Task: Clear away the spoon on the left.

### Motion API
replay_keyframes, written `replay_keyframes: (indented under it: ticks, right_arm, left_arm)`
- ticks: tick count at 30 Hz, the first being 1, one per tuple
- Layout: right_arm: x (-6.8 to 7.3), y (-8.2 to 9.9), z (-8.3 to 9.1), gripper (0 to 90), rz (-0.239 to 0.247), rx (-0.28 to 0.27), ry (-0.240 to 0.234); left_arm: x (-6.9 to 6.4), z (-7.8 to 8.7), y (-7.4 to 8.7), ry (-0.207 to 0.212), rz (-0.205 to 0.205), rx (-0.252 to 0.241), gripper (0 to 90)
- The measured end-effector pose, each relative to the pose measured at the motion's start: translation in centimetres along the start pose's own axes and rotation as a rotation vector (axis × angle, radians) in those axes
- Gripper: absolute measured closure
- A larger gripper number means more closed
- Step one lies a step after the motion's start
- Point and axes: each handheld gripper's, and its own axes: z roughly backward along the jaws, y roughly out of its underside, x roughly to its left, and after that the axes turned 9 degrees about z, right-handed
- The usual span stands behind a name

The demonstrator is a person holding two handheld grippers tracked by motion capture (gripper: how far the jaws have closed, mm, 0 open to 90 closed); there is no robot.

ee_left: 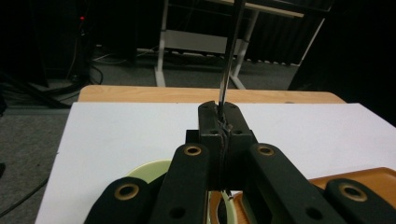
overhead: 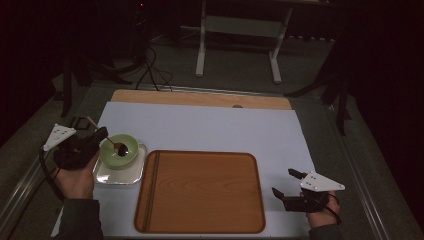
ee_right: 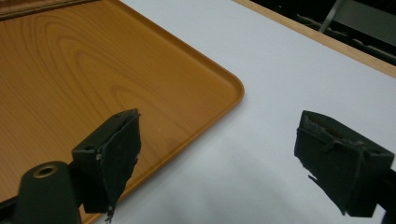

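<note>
A pale green bowl (overhead: 119, 151) sits on a small shiny square dish (overhead: 116, 177) at the left of the white mat (overhead: 210, 125). A spoon (overhead: 120, 147) rests with its dark head in the bowl, its handle slanting up and left. My left gripper (overhead: 102, 134) is shut on that handle; in the left gripper view the thin handle (ee_left: 229, 56) rises from between the closed jaws of the gripper (ee_left: 219, 112), with the bowl (ee_left: 149, 170) below. My right gripper (overhead: 284, 182) stands open with nothing between its jaws, just right of the wooden tray (overhead: 200, 192).
The wooden tray (ee_right: 93, 70) lies bare at the front middle; its near corner is under my right gripper (ee_right: 219, 140). The mat's far edge meets a wooden table strip (overhead: 200, 97). Beyond are a white stand's legs (overhead: 237, 45) and cables on a dark floor.
</note>
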Motion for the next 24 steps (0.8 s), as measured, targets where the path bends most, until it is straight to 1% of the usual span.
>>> replay_keyframes:
  ticks: [7, 15, 20, 24]
  right_arm:
    - [0.0, 0.0, 0.0, 14.4, 0.0, 0.0, 0.0]
    - [0.0, 0.0, 0.0, 14.4, -0.002, -0.001, 0.002]
    - [-0.1, 0.1, 0.1, 14.4, -0.004, -0.005, 0.006]
    - [-0.1, 0.1, 0.1, 14.4, -0.005, -0.005, 0.007]
  left_arm:
    - [-1.4, 0.1, -0.5, 0.043, -0.019, 0.016, 90.0]
    - [-2.7, 0.1, -0.4, 0.071, -0.037, 0.035, 90.0]
    - [-3.4, 0.3, -0.1, 0.085, -0.042, 0.056, 90.0]
    - [-4.0, 0.1, 0.5, 0.103, -0.041, 0.08, 90.0]
